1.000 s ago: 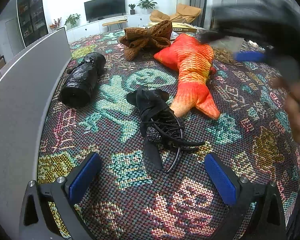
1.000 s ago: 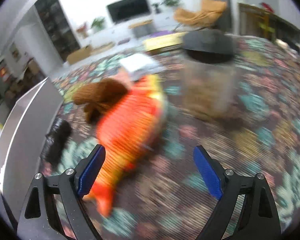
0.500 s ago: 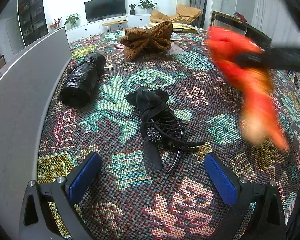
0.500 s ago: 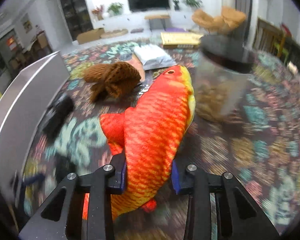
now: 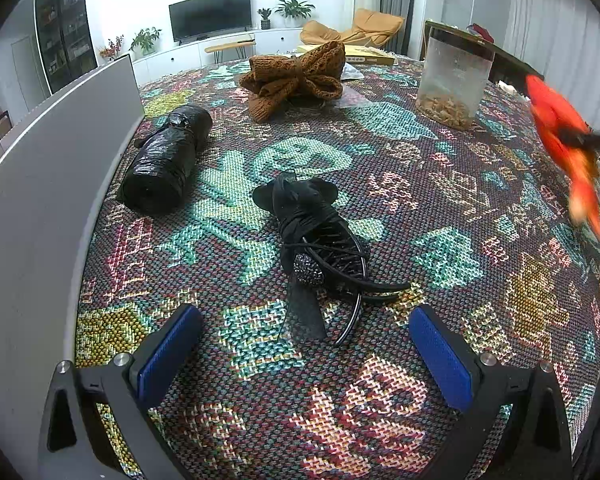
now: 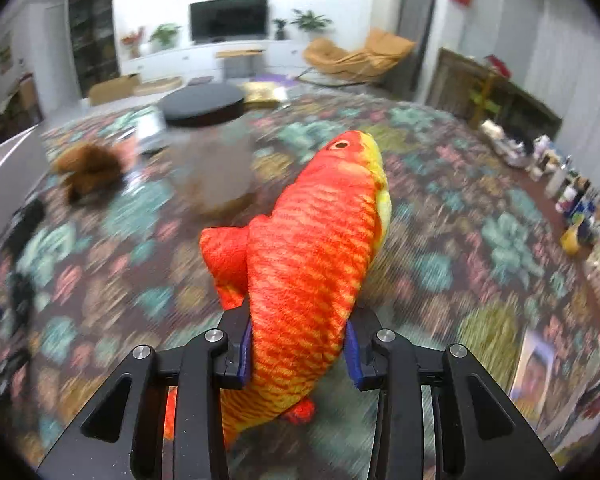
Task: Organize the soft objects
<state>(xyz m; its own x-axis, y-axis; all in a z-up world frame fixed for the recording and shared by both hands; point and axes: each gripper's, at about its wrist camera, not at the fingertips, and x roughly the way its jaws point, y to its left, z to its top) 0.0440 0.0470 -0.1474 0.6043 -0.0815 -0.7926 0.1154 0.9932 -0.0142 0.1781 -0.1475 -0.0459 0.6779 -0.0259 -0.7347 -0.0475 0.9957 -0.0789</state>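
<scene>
Transport step: my right gripper (image 6: 298, 346) is clamped on the plush fish (image 6: 312, 248), held above the patterned cloth (image 5: 440, 168). Left gripper (image 5: 304, 344) hovers, jaws apart, near the black headband (image 5: 320, 240). Next requires a placement spot

Even, bright indoor light; fisheye bending with dark corners; right wrist background motion-blurred, the fish toy (image 6: 312, 248) sharp.
</scene>
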